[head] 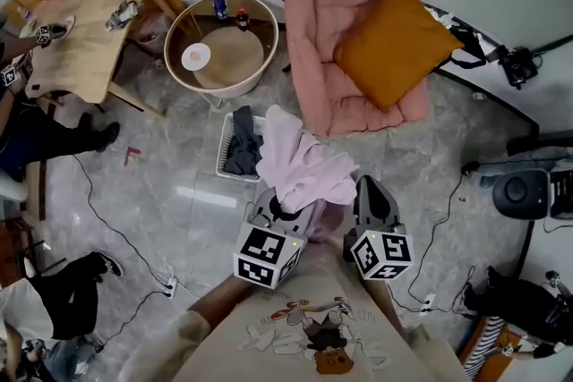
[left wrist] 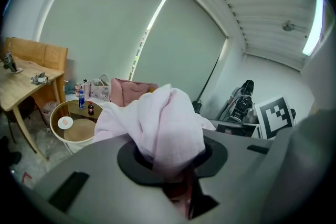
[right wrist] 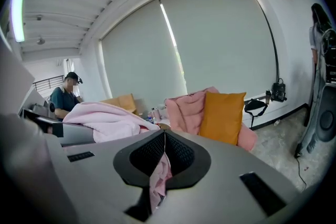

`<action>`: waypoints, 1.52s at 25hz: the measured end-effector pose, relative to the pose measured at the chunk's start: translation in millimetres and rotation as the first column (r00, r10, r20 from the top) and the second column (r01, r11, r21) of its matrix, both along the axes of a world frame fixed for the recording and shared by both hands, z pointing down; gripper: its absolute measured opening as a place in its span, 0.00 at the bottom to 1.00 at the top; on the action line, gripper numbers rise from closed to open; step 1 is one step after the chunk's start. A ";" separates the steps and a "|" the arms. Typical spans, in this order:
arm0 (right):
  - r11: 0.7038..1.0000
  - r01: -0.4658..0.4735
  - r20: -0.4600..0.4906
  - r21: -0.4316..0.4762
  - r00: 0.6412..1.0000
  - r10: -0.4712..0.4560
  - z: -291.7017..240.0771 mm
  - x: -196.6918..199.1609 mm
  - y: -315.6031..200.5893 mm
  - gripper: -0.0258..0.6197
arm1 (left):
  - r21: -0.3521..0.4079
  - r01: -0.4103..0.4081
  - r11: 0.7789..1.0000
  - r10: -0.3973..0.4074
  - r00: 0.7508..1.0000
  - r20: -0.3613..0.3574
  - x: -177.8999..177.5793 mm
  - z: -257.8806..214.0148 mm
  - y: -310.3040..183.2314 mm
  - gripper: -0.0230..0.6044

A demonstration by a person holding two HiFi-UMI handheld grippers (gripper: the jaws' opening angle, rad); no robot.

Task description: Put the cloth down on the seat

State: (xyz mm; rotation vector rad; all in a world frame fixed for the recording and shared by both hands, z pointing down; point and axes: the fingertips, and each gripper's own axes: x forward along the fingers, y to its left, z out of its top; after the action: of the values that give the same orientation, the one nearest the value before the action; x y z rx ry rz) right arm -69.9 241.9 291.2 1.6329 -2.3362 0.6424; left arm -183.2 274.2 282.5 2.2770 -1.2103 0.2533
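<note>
Pink cloth [head: 300, 161] pinched by left hand-held gripper [head: 283, 210] and right hand-held gripper [head: 366, 191], pink seat [head: 313, 31] beyond

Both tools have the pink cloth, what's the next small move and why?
Probably carry the cloth forward to the seat, keeping both grips. The left tool and right tool are clamped on it, and it hangs over the floor, short of the seat.

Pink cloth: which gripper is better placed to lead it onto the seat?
Right, probably. The seat lies ahead and rightward, on the side of the right gripper, which pinches a cloth edge; the left gripper clamps the bulk, farther off.
</note>
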 end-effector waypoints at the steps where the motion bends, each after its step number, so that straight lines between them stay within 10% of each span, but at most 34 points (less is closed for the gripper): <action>1: 1.000 0.006 0.000 0.001 1.000 -0.006 0.3 -2.9 -4.5 0.07 | -0.003 0.005 1.000 -0.005 1.000 0.001 -1.1 0.7 -4.1 0.18; 38: 0.985 0.156 0.155 -0.075 0.978 -0.143 37.5 103.9 -384.5 0.07 | -0.099 0.131 0.986 -0.114 0.981 0.158 117.2 21.6 -368.1 0.18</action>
State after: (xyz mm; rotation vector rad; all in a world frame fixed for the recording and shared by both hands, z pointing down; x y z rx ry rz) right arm 34.0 -142.6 328.7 1.4001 -2.4674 0.8471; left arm -65.9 -93.9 304.2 2.1118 -1.3737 0.4422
